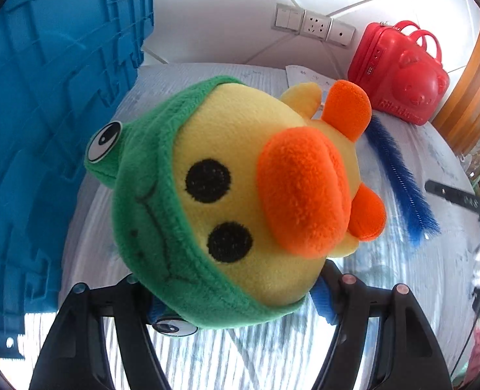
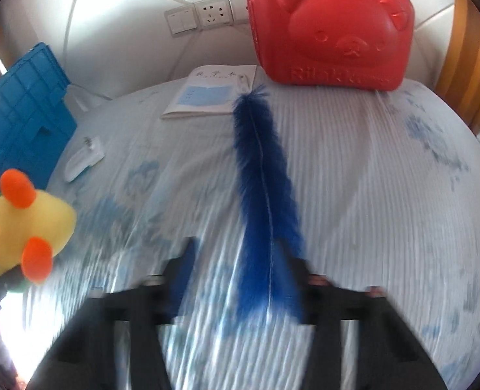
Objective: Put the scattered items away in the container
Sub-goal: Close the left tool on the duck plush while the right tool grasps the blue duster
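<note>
The left claw (image 1: pixel 236 295) is clenched on a plush duck (image 1: pixel 240 188) in a green frog hood, its blue-padded fingers (image 1: pixel 324 302) pressing the hood from both sides, the toy lifted clear of the bed (image 1: pixel 386 260) with its orange beak facing the camera; just left of this claw rises the wall of the blue crate (image 1: pixel 45 113), close beside the toy; beyond and to the right a blue feather (image 1: pixel 399 178) lies over the striped sheet, and farther still a red bear-faced case (image 1: pixel 399 74) stands against the wall under a row of wall sockets (image 1: pixel 314 26). The right claw (image 2: pixel 236 279) has the feather's quill end between its blurred fingers, the right finger against the plume, the left finger seeming to stand slightly off, so whether it is truly gripped cannot be told; the plume runs straight ahead to a white booklet (image 2: pixel 207 94); left of this claw hangs the duck, ahead-left lies a small white object (image 2: pixel 84 159), then the crate; the red case stands farthest ahead.
</note>
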### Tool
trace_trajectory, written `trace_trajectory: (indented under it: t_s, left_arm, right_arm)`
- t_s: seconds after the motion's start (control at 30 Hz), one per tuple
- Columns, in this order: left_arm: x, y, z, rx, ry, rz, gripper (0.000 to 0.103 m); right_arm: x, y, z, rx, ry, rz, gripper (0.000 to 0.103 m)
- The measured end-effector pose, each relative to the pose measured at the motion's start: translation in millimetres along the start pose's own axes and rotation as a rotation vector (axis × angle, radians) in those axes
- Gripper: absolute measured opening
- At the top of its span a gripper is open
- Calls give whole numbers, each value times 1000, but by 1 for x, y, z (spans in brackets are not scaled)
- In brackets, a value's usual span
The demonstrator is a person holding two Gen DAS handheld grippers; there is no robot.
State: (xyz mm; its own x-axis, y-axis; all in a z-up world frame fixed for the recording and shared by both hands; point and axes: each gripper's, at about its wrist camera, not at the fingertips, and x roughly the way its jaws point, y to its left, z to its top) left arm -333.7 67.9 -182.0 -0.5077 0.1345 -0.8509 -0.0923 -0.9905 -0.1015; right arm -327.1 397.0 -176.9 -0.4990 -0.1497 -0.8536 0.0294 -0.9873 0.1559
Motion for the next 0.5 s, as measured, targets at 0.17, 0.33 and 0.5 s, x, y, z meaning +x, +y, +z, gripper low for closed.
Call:
trace_trajectory:
  t_s: [0.17, 0.33, 0.5]
  left_arm:
    - [30, 4, 9, 7, 23, -1, 69]
    - [57, 9, 9, -8, 55, 13, 69]
    - [71, 10, 5, -5, 64, 5, 71]
  right_arm:
    - [46, -4, 29, -7, -2, -56, 31]
    - [94, -9, 46, -32, 13, -98, 31]
    - [109, -7, 47, -83, -49, -120, 31]
